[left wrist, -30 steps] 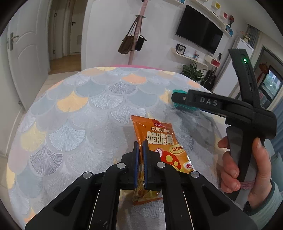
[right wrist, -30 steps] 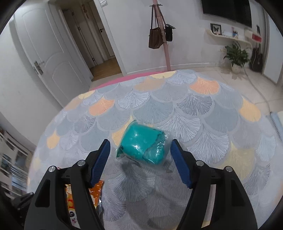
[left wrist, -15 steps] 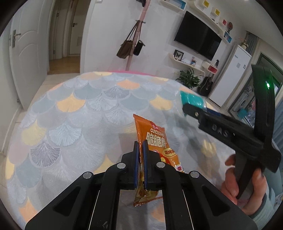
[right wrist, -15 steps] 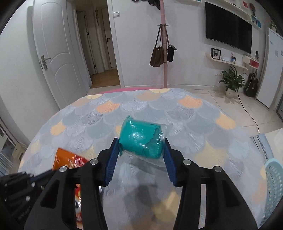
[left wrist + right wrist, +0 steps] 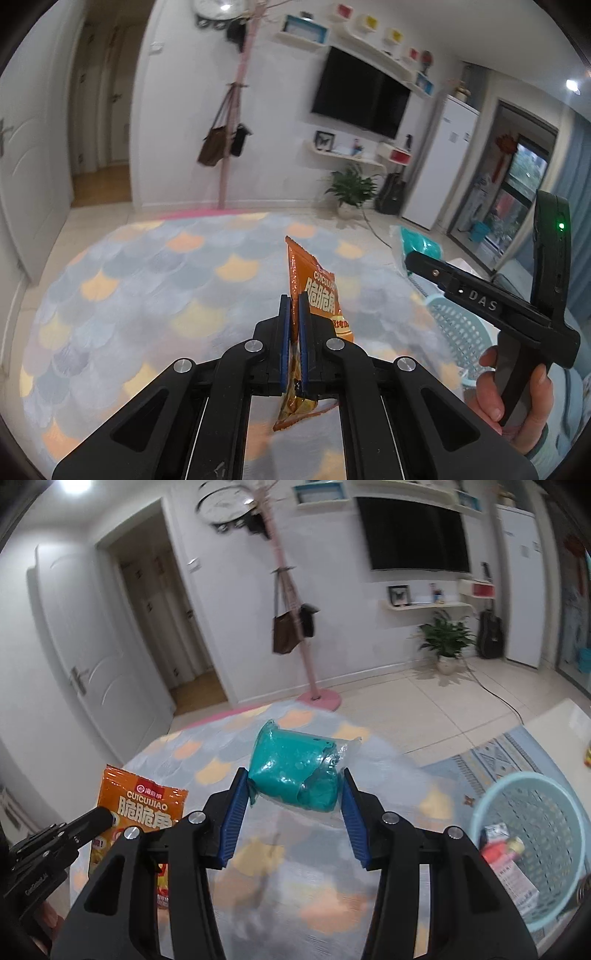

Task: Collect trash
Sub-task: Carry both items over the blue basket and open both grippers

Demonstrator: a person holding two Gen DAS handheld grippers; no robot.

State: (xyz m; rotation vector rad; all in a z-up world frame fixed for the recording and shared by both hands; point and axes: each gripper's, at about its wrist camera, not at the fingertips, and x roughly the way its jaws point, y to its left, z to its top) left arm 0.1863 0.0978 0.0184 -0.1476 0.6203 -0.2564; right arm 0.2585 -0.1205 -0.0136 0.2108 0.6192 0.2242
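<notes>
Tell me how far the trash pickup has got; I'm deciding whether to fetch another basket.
Done: some wrappers already lie in the light blue basket. In hand: the left tool is shut on the orange snack bag, and the right tool grips the teal packet. Left: dropping both into the basket.
</notes>
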